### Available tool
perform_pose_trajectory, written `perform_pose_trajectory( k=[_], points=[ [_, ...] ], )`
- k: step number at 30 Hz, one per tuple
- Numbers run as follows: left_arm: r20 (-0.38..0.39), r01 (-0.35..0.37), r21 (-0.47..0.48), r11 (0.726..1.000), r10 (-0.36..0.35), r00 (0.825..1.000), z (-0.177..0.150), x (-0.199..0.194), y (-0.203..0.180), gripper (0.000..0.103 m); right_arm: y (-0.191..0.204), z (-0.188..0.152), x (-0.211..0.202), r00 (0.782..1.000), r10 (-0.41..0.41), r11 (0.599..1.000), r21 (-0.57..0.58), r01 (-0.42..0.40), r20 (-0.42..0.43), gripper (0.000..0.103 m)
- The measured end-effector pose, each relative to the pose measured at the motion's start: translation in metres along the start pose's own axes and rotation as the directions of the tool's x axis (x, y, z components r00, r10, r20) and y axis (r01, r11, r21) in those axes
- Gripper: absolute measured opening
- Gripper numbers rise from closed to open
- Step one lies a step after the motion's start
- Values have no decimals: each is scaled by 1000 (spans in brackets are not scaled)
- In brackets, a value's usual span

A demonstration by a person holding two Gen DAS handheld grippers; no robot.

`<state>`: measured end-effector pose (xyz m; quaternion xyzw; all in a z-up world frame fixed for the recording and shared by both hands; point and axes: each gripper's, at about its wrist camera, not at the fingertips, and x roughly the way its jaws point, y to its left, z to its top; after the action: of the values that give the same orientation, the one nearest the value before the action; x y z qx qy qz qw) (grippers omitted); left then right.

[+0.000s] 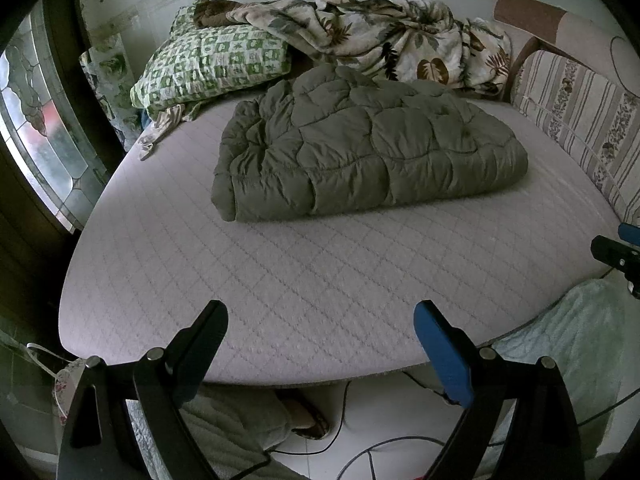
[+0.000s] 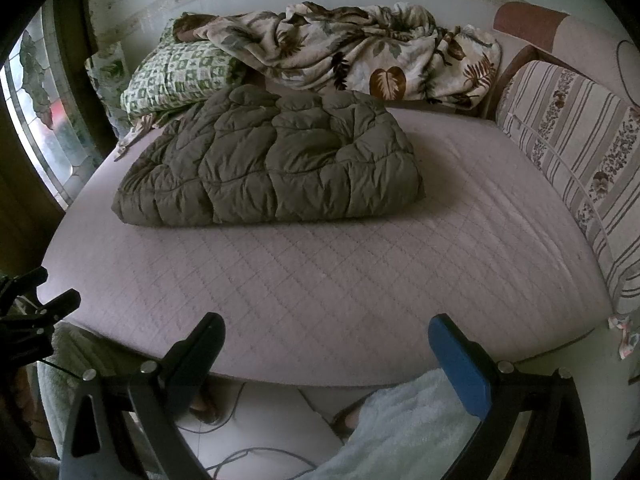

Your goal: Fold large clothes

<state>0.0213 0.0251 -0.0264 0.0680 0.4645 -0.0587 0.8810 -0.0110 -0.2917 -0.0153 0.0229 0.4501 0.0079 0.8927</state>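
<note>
An olive-green quilted comforter (image 1: 368, 148) lies folded into a thick bundle on the far half of the grey quilted mattress (image 1: 280, 288). It also shows in the right wrist view (image 2: 272, 168), left of centre. My left gripper (image 1: 320, 320) is open and empty, held over the mattress's near edge, well short of the comforter. My right gripper (image 2: 326, 334) is open and empty, also over the near edge. The right gripper shows at the right edge of the left wrist view (image 1: 618, 256); the left gripper shows at the left edge of the right wrist view (image 2: 36, 312).
A green checked pillow (image 1: 212, 64) and a crumpled leaf-print blanket (image 1: 400, 36) lie at the head of the bed. A striped floral cushion (image 1: 576, 120) lines the right side. A window (image 1: 36, 120) is at left. Cables (image 1: 360, 452) and a sandalled foot (image 1: 308, 420) are on the floor below.
</note>
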Motion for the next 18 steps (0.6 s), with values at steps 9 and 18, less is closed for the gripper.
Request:
perform_pose_trajectory(
  k=[9,18],
  points=[
    [-2,6,5,1000,-6,1000,7,5,0,94,2,7,7,1000,-6,1000,2,6,-4,103],
    [-4,3,3,1000,-3,1000,12,8,0,94,3,9,9,1000,-7,1000,1,7,-8,103]
  ],
)
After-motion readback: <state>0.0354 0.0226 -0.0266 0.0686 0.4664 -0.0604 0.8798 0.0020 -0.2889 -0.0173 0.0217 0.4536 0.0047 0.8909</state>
